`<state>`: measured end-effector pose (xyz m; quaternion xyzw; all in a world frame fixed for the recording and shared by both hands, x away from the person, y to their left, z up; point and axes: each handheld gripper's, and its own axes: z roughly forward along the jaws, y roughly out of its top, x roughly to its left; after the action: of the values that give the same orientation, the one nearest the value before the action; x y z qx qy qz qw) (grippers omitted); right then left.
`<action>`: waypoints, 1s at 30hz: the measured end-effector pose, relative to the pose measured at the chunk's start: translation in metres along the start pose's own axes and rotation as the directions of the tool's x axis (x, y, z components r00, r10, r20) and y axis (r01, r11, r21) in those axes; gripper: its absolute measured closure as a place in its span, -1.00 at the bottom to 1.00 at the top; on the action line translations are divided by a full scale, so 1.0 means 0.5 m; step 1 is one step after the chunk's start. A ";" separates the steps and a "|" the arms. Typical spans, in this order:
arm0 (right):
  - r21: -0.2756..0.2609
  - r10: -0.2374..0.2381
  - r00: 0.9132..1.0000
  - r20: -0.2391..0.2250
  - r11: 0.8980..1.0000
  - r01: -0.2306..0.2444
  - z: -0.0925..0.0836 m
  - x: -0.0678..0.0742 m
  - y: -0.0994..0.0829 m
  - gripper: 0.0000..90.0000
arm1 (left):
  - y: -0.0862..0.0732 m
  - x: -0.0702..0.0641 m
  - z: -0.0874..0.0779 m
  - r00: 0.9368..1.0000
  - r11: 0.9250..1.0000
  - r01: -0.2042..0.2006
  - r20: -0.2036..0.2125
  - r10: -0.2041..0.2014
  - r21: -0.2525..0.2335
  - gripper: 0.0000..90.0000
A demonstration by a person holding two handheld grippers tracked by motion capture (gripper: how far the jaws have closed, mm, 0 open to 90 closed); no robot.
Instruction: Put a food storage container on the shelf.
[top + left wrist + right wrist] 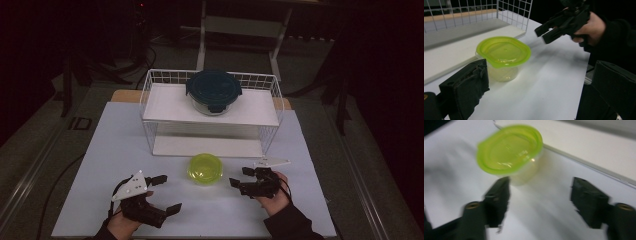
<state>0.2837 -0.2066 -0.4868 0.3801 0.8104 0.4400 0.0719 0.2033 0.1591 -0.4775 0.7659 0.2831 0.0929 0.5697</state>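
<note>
Landmark for this report: the green-lidded tub, a small clear container with a lime-green lid, standing upright on the white table just in front of the lower shelf of the wire rack.

Right gripper: to the right of the tub and near it, not touching. Its jaws stand wide apart with nothing between them. In the right gripper view the right gripper points at the tub, which lies ahead and slightly left of the gap between the jaws, beyond the tips. That view is blurred, so fine contact cannot be judged there; the high view shows clear table between gripper and tub.

Left gripper: to the left of the tub and farther toward the person, jaws also spread and empty. In the left gripper view the tub sits ahead and left of centre, well past the left gripper.

Finding: the right hand is the nearer. The tub is round, so it offers no long axis to align with; the approach from the right would need only a short run leftward to bring the open jaws either side of its body or lid rim.

Also noted: a dark-lidded glass box rests on the rack's upper shelf, well behind the tub.
</note>
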 end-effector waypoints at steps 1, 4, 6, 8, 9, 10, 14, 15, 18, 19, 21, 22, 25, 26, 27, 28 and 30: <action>0.000 0.000 1.000 0.000 1.000 0.000 0.000 0.000 0.000 -0.40 | 0.000 0.000 0.000 1.000 1.000 0.000 0.000 0.000 0.000 -0.99; -0.048 -0.009 0.999 -0.037 0.999 0.007 -0.021 0.010 0.007 -0.62 | 0.018 0.007 0.001 1.000 1.000 -0.005 -0.025 0.006 0.026 -0.99; -0.068 -0.028 0.999 -0.044 0.997 0.025 -0.029 0.019 0.014 -0.66 | 0.029 0.015 0.002 1.000 0.999 0.012 -0.026 -0.011 0.037 -0.99; -0.100 -0.018 0.999 -0.031 0.995 0.014 -0.037 0.024 0.021 -0.64 | 0.039 0.021 0.005 0.999 0.999 0.026 -0.027 -0.025 0.043 -0.99; -0.100 -0.018 0.999 -0.031 0.995 0.014 -0.037 0.024 0.021 -0.64 | 0.039 0.021 0.005 0.999 0.999 0.026 -0.027 -0.025 0.043 -0.99; -0.111 -0.025 0.999 -0.026 0.994 0.022 -0.040 0.027 0.025 -0.64 | 0.042 0.023 0.007 0.999 0.999 0.028 -0.028 -0.027 0.047 -0.99; -0.150 -0.068 0.998 0.000 0.986 0.067 -0.046 0.036 0.043 -0.53 | 0.063 0.040 0.020 0.999 0.999 0.041 0.027 -0.042 0.024 -0.99; -0.150 -0.068 0.998 0.000 0.986 0.067 -0.046 0.036 0.043 -0.53 | 0.063 0.040 0.020 0.999 0.999 0.041 0.027 -0.042 0.024 -0.99; -0.170 -0.073 0.997 0.012 0.983 0.074 -0.041 0.038 0.054 -0.52 | 0.077 0.056 0.032 0.997 0.999 0.050 0.051 -0.051 0.019 -0.99; -0.170 -0.073 0.997 0.012 0.983 0.074 -0.041 0.038 0.054 -0.52 | 0.082 0.060 0.037 0.997 0.998 0.055 0.058 -0.056 0.025 -0.99; -0.174 -0.057 0.998 -0.009 0.983 0.055 -0.035 0.034 0.061 -0.53 | 0.089 0.067 0.045 0.996 0.997 0.063 0.061 -0.065 0.038 -0.99; -0.175 -0.053 0.998 -0.019 0.983 0.049 -0.032 0.033 0.064 -0.56 | 0.094 0.072 0.051 0.994 0.996 0.078 0.067 -0.081 0.044 -0.99; -0.154 -0.071 0.997 -0.017 0.986 0.067 -0.015 0.028 0.076 -0.62 | 0.106 0.089 0.069 0.990 0.991 0.117 0.073 -0.122 0.064 -0.99; -0.154 -0.071 0.997 -0.017 0.986 0.067 -0.015 0.028 0.076 -0.62 | 0.106 0.089 0.069 0.990 0.991 0.117 0.073 -0.122 0.064 -0.99; -0.143 -0.051 0.998 -0.031 0.989 0.047 -0.005 0.024 0.079 -0.63 | 0.108 0.098 0.077 0.986 0.987 0.143 0.078 -0.148 0.072 -0.99; -0.143 -0.051 0.998 -0.031 0.989 0.047 -0.005 0.024 0.079 -0.63 | 0.108 0.098 0.077 0.986 0.987 0.143 0.078 -0.148 0.072 -0.99; -0.115 -0.009 1.000 -0.029 0.993 0.005 0.005 0.018 0.080 -0.65 | 0.108 0.109 0.086 0.980 0.981 0.175 0.081 -0.181 0.080 -0.99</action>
<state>0.3008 -0.1858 -0.4556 0.3660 0.7861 0.4911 0.0831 0.2858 0.1430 -0.4516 0.7609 0.3283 -0.0027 0.5596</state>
